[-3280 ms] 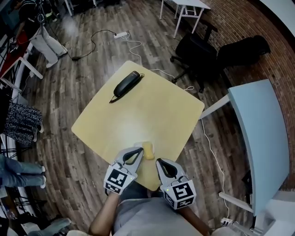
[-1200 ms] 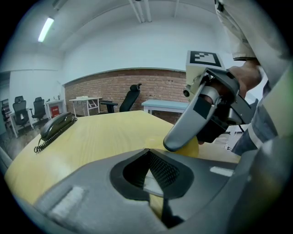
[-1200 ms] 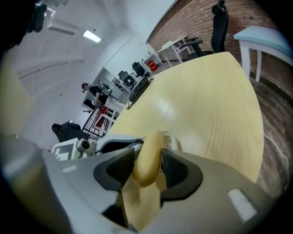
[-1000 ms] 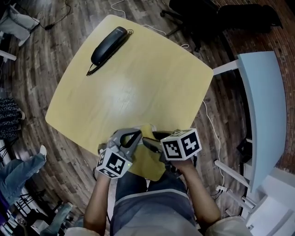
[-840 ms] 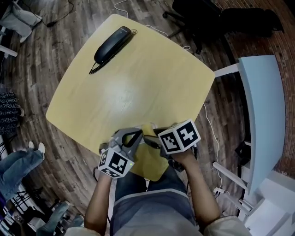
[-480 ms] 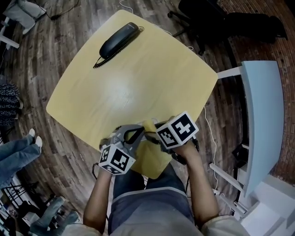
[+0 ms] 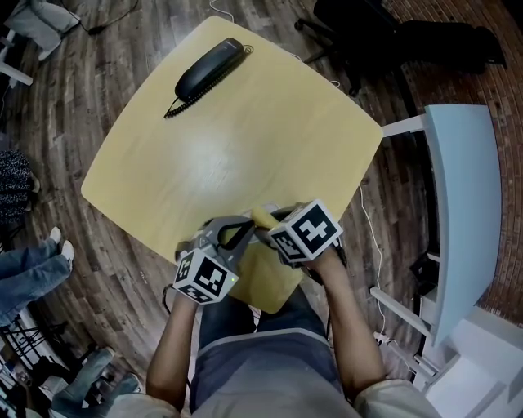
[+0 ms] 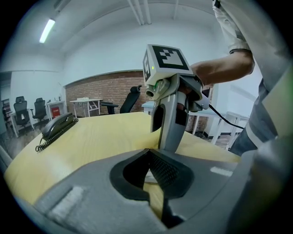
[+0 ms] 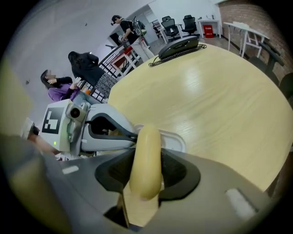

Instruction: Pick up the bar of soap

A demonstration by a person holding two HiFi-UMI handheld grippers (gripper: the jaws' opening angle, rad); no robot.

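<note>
The yellow bar of soap (image 7: 263, 217) is at the near edge of the pale wooden table (image 7: 245, 139), over a white soap dish (image 9: 171, 139). In the right gripper view the bar of soap (image 9: 145, 160) stands on its edge between my jaws. My right gripper (image 9: 145, 172) is closing on it, and both pads touch its sides. In the head view the right gripper (image 7: 266, 225) reaches in from the right. My left gripper (image 7: 250, 232) faces it from the left, its jaws pinched together at the dish's rim. In its own view the left gripper (image 8: 149, 160) shows its tips meeting.
A black desk phone (image 7: 208, 69) with a coiled cord lies at the table's far corner. A light blue table (image 7: 466, 204) stands to the right and a black office chair (image 7: 359, 24) beyond. People (image 9: 59, 89) are off to the left of the table.
My right gripper has swung in from the right and moved up to the soap, and its jaws have narrowed around the bar. The left gripper has stayed at the dish.
</note>
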